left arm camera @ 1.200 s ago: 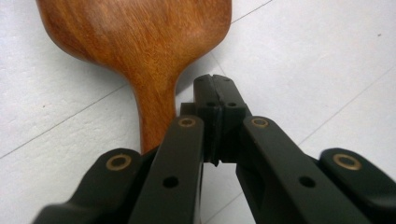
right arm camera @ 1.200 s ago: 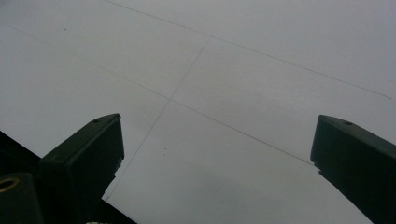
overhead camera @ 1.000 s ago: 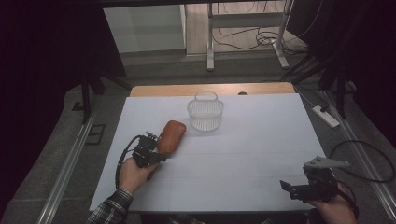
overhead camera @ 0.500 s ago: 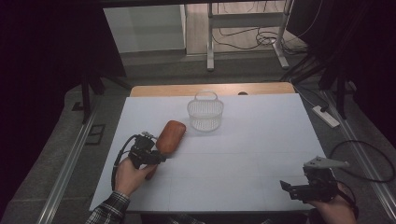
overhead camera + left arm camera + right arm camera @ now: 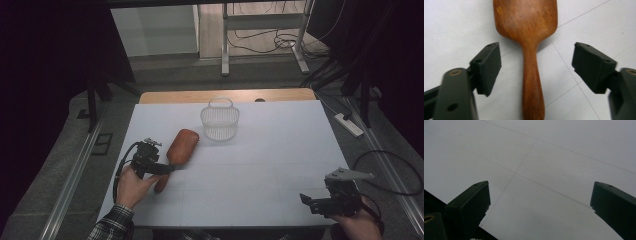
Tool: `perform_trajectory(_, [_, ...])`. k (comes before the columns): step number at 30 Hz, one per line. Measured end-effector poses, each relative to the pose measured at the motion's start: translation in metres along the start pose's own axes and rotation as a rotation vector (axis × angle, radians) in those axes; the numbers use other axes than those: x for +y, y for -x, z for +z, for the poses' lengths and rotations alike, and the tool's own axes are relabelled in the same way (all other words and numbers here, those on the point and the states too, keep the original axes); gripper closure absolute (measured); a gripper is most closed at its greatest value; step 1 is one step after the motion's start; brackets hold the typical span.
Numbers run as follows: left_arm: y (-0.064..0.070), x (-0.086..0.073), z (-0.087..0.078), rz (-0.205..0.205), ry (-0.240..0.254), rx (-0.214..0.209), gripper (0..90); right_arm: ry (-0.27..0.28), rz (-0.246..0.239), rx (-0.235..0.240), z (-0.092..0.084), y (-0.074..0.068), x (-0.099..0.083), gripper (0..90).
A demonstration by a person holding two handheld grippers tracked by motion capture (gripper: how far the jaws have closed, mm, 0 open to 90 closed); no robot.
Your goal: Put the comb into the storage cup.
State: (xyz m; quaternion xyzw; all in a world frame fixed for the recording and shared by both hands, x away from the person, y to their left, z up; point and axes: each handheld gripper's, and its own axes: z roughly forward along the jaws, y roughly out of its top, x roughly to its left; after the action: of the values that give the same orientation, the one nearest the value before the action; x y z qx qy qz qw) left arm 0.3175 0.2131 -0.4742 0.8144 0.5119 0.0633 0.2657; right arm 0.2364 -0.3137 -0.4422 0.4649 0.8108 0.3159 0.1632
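The left gripper (image 5: pixel 535 67) has just been opening, its jaws wide astride the brown wooden paddle brush's (image 5: pixel 529 37) handle (untouched), flat on the white worktop (image 5: pixel 260 165), seemingly released.

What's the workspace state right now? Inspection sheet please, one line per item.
Surface: white table top, faint grid lines.
Job's things: wooden paddle brush lying flat, handle between the left tongs' jaws, untouched.
Clutter: white wire basket upright, beyond the brush.
Grippers: left tongs just opened, pads apart from the handle; right tongs open over bare table.
Cables: black cable on left tongs; more on the floor.
Surroundings: dark curtains, metal frame legs behind.
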Motion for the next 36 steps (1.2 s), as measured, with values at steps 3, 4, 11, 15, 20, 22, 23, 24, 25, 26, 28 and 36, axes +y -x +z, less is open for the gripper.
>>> perform_trajectory(3, [-0.003,0.0,0.0,-0.009,0.009,0.004,15.8,-0.001,0.0,0.0,0.0,0.0,0.0,2.7])
perform_trajectory(4, [-0.004,0.0,0.0,-0.003,0.008,-0.002,13.6,-0.001,0.001,0.0,0.0,0.0,0.0,2.7])
perform_trajectory(11, [-0.007,0.001,0.004,0.01,0.003,0.014,0.0,-0.002,0.002,-0.001,0.0,0.0,0.0,2.7])
perform_trajectory(15, [-0.008,0.003,0.002,0.004,0.045,0.011,0.0,-0.005,0.0,-0.001,0.0,0.0,0.0,2.8])
perform_trajectory(20, [-0.007,0.004,0.009,0.014,0.01,0.016,0.0,-0.005,0.0,0.0,0.0,0.0,0.0,2.8])
perform_trajectory(22, [-0.008,0.004,0.011,0.005,0.01,0.009,0.0,-0.005,-0.001,0.0,0.0,0.0,0.0,2.7])
perform_trajectory(23, [-0.008,0.004,0.012,0.005,0.006,0.004,0.0,-0.005,-0.001,0.0,0.0,0.0,0.0,2.8])
perform_trajectory(24, [-0.008,0.004,0.012,0.006,0.005,0.003,0.0,-0.005,-0.001,0.0,0.0,0.0,0.0,2.7])
perform_trajectory(25, [-0.007,0.004,0.014,0.005,0.004,0.003,0.0,-0.006,-0.001,0.001,0.0,0.0,0.0,2.8])
perform_trajectory(26, [-0.007,0.005,0.015,0.008,0.001,0.001,0.0,-0.006,-0.002,0.001,0.001,0.0,0.0,2.7])
perform_trajectory(28, [-0.007,0.004,0.018,0.015,-0.006,0.0,0.0,-0.006,-0.002,0.002,0.001,-0.001,0.0,2.7])
perform_trajectory(36, [-0.004,0.004,0.033,0.059,-0.044,0.006,0.0,-0.008,-0.005,0.002,0.001,-0.001,0.001,2.7])
